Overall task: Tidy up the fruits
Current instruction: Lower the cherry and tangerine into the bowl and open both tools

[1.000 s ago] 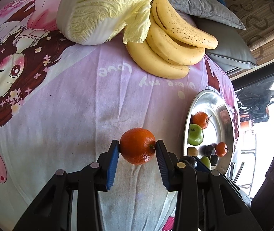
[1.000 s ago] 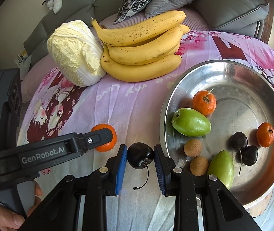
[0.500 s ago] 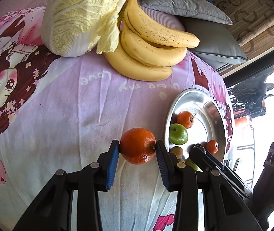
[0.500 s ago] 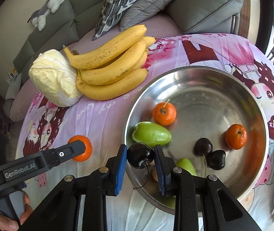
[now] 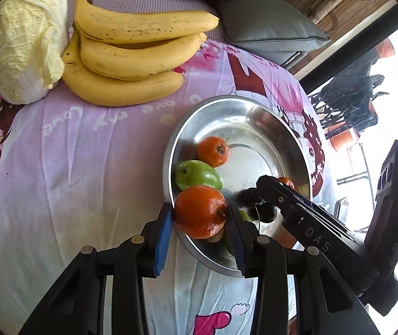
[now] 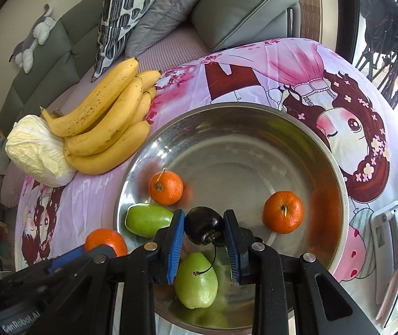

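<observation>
My left gripper [image 5: 200, 217] is shut on an orange tangerine [image 5: 199, 211] and holds it over the near left rim of the steel bowl [image 5: 254, 117]. My right gripper [image 6: 204, 230] is shut on a dark cherry [image 6: 204, 224] with a hanging stem, above the bowl [image 6: 226, 128]. In the bowl lie two tangerines [image 6: 166, 187] [image 6: 283, 211] and two green fruits [image 6: 148, 220] [image 6: 196, 280]. The held tangerine also shows in the right wrist view [image 6: 106, 240].
A bunch of bananas [image 5: 131, 58] and a napa cabbage [image 5: 25, 36] lie on the pink printed cloth [image 5: 73, 167] behind the bowl. Grey cushions [image 6: 240, 8] and a patterned pillow [image 6: 131, 8] sit at the back. The table drops off at the right.
Both grippers have moved right towards the bowl. The tangerine is now over the bowl's rim and the cherry is further over the bowl's inside.
</observation>
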### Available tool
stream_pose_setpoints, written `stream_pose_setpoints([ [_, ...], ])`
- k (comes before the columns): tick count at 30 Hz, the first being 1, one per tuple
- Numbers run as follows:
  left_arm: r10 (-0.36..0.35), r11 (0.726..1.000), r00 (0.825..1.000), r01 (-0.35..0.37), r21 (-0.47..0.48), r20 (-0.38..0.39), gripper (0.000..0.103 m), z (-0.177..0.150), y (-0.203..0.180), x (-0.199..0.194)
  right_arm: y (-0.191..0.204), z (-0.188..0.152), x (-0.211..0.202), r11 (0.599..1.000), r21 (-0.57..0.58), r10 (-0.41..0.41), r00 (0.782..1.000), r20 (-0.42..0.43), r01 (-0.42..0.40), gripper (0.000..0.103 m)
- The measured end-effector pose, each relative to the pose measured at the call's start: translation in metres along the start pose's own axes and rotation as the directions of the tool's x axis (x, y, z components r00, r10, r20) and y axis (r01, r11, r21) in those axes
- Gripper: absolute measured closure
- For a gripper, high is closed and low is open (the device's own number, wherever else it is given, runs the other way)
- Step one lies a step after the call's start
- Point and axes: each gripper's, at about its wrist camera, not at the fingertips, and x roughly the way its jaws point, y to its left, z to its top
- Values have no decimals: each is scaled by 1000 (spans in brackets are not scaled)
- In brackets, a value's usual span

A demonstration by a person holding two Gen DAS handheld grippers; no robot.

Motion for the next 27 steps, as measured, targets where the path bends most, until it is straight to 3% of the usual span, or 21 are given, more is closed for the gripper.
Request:
stream_pose_setpoints([
  [21, 2, 999, 999, 0, 51, -38, 63, 0, -27, 26, -23, 12, 14, 998, 60, -7, 1000, -21, 8, 72],
  [24, 3, 999, 999, -1, 53, -42, 63, -1, -28, 25, -23, 11, 14, 998, 60, -14, 1000, -26, 15, 65],
  [26, 7, 999, 999, -5, 52, -42, 63, -1, -29, 23, -24, 11, 14, 998, 59, -17, 1000, -25, 19, 52],
  [27, 10, 999, 999, -8, 52, -39, 63, -1, -29, 22, -24, 11, 13, 998, 59, -14, 1000, -22, 16, 51],
])
